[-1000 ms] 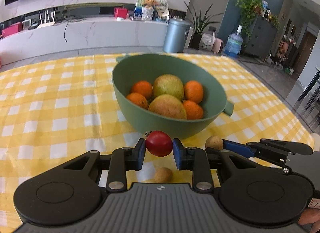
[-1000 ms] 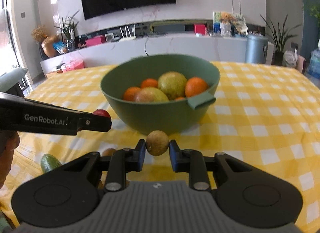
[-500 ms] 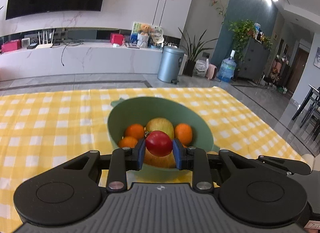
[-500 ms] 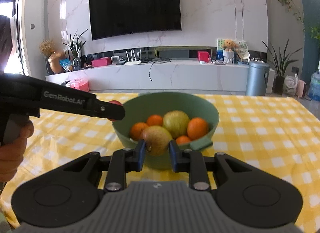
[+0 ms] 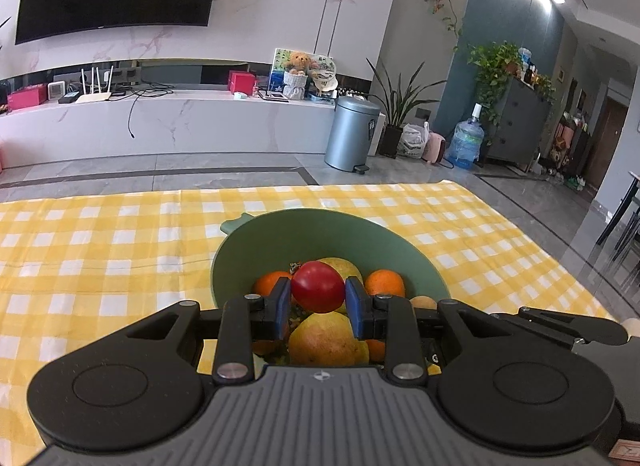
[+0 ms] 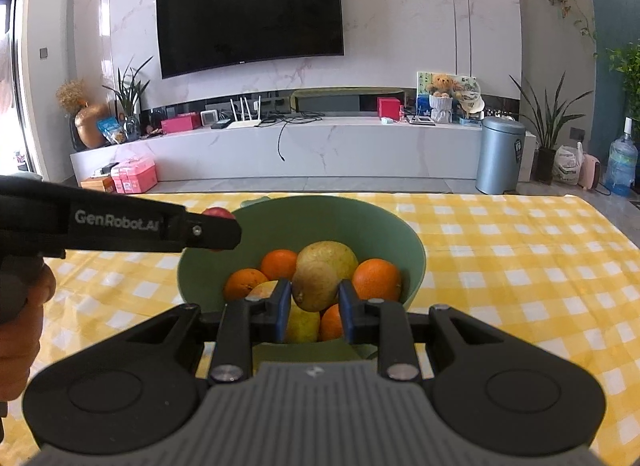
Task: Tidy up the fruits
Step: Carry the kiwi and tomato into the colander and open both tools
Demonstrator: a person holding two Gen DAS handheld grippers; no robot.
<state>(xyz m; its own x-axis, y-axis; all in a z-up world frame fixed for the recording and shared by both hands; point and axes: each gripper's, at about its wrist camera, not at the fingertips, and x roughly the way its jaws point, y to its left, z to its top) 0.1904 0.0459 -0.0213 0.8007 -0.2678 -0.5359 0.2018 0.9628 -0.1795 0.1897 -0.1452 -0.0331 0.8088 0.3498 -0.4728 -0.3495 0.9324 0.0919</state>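
A green bowl (image 5: 320, 225) (image 6: 400, 238) stands on the yellow checked tablecloth and holds several oranges (image 6: 376, 274) and yellow-green pears (image 5: 326, 340). My left gripper (image 5: 318, 300) is shut on a red round fruit (image 5: 318, 292) and holds it above the bowl's near side. My right gripper (image 6: 314, 302) is shut on a small brown round fruit (image 6: 314, 286) and holds it over the bowl's near rim. The left gripper also shows in the right wrist view (image 6: 200, 229), at the bowl's left rim.
The tablecloth (image 5: 100, 250) spreads out on both sides of the bowl. The table's far edge (image 6: 440, 195) lies just behind the bowl. Beyond it are a floor, a white TV bench and a grey bin (image 5: 352, 133).
Both grippers have risen from table level in front of the bowl and moved forward. They now hold their fruits over the bowl. The fruits left on the cloth are out of view.
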